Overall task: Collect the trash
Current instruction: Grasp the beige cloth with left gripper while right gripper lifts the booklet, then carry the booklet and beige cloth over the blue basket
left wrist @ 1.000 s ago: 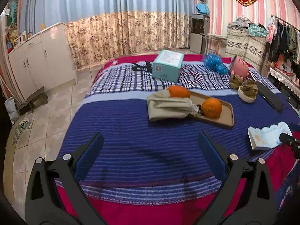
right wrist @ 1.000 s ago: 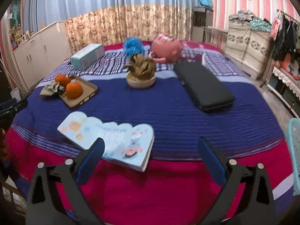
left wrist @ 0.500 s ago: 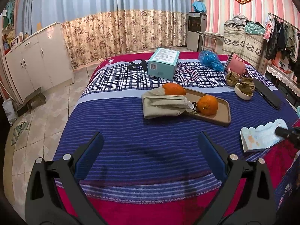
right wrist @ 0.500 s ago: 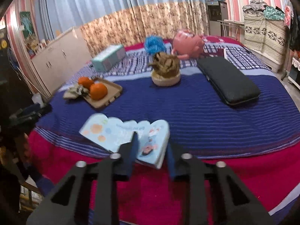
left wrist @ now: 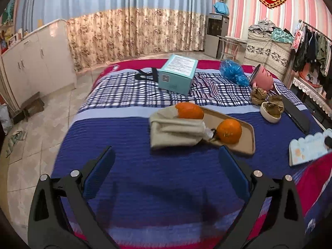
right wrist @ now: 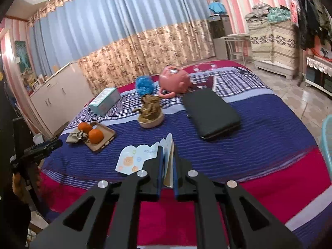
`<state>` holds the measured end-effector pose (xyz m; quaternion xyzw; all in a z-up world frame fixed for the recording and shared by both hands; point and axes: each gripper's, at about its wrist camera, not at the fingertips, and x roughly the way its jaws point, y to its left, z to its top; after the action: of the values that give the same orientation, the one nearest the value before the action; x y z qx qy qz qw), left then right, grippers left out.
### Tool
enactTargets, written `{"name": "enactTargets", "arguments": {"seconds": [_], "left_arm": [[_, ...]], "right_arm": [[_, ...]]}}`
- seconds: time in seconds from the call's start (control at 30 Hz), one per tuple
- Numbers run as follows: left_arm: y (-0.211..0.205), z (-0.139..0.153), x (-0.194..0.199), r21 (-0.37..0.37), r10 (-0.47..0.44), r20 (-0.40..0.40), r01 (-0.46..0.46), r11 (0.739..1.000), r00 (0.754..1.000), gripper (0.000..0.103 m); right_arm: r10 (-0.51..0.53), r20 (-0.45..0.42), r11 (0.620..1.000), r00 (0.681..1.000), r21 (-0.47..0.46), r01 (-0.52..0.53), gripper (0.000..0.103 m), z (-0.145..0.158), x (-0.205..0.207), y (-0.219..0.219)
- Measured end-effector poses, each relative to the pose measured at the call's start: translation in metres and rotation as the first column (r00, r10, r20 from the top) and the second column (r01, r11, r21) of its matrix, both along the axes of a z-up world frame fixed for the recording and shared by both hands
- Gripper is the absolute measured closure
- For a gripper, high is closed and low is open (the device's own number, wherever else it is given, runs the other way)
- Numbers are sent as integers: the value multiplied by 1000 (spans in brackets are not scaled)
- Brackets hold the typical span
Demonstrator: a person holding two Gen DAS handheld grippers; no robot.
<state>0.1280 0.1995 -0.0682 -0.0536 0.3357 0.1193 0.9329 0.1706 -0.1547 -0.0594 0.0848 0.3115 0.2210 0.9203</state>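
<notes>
We are at the beginning of the collecting, as far as we can judge. Our right gripper (right wrist: 167, 161) has just been closing, and now its jaws are clamped on the edge of the small picture booklet (right wrist: 137, 158), which lies at the near side of the bed (right wrist: 259, 151). One part of the booklet stands up between the pads, the other part is spread flat on the blue cover. We cannot tell if it has already left the bed.

Our left gripper (left wrist: 166, 172) hovers over the blue cover with its jaws wide apart and nothing between them. In front of it lies the tray (left wrist: 247, 143) with two oranges (left wrist: 229, 130) and a beige folded cloth (left wrist: 174, 130) that rests partly on the tray.

Most things are not collected yet. In the bowl (right wrist: 150, 122) sit crumpled brown scraps (right wrist: 149, 106), and we think they are trash. The blue crumpled bag (right wrist: 144, 84) near the pink kettle (right wrist: 174, 79) looks like trash also. The teal box (right wrist: 104, 101) and the black case (right wrist: 210, 116) lie on the bed too; whether they belong to the trash we cannot say.

At the right border of the right wrist view there is a light blue rim (right wrist: 326, 137), maybe a bin, but too little of it is visible to be sure. So one piece is gripped and nothing seems put away.
</notes>
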Motion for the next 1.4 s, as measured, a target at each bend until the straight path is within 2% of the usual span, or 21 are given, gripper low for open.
{"name": "enactTargets", "arguments": {"seconds": [0.1, 0.17, 0.23, 0.27, 0.3, 0.33, 0.43, 0.57, 0.77, 0.87, 1.07, 1.17, 1.23, 1.4], "left_arm": [[1, -6, 26, 32, -9, -31, 10, 999, 999, 11], [6, -14, 42, 8, -1, -77, 2, 1000, 997, 25], [13, -25, 57, -58, -19, -129, 12, 998, 991, 45], [14, -28, 60, -77, -18, -135, 8, 997, 991, 47], [14, -28, 60, -80, -11, -123, 1, 997, 992, 56], [12, -27, 59, -74, -11, -121, 2, 997, 993, 70], [5, -18, 51, -46, -7, -91, 3, 999, 996, 84], [-3, 8, 31, 14, 10, -9, -10, 1000, 1000, 87], [-18, 48, 17, 31, 4, 83, -7, 1000, 997, 91], [-43, 65, 16, 48, -41, 123, 35, 998, 992, 91], [-100, 75, 28, 58, -146, 136, 140, 988, 980, 91], [-133, 78, 36, 61, -206, 151, 199, 978, 967, 91], [-157, 81, 43, 57, -251, 161, 245, 968, 955, 91], [-212, 82, 54, 73, -344, 170, 336, 939, 923, 91]], "right_arm": [[-15, -3, 1000, 1000, 2, 15, 95, -3, 0, -7], [-21, -2, 1000, 1000, 6, 21, 95, -4, 0, -10], [-23, 4, 1000, 1000, -1, 23, 95, -4, 0, -10], [-23, 7, 1000, 1000, -2, 23, 95, -3, 0, -11], [-24, 11, 1000, 1000, -2, 24, 95, -3, 0, -12], [-25, 13, 1000, 1000, -1, 25, 95, -2, -1, -12], [-26, 25, 1000, 999, 7, 26, 95, -1, -2, -15], [-38, 54, 999, 998, 10, 38, 95, 5, -7, -21], [-80, 100, 997, 992, 25, 78, 96, 19, -12, -45], [-114, 118, 993, 987, 32, 111, 96, 26, -16, -62], [-206, 145, 978, 968, 55, 200, 96, 38, -26, -109], [-266, 167, 964, 949, 69, 258, 97, 47, -32, -138], [-321, 185, 947, 929, 85, 311, 103, 55, -36, -163], [-430, 208, 903, 879, 99, 418, 103, 65, -41, -217]]}}
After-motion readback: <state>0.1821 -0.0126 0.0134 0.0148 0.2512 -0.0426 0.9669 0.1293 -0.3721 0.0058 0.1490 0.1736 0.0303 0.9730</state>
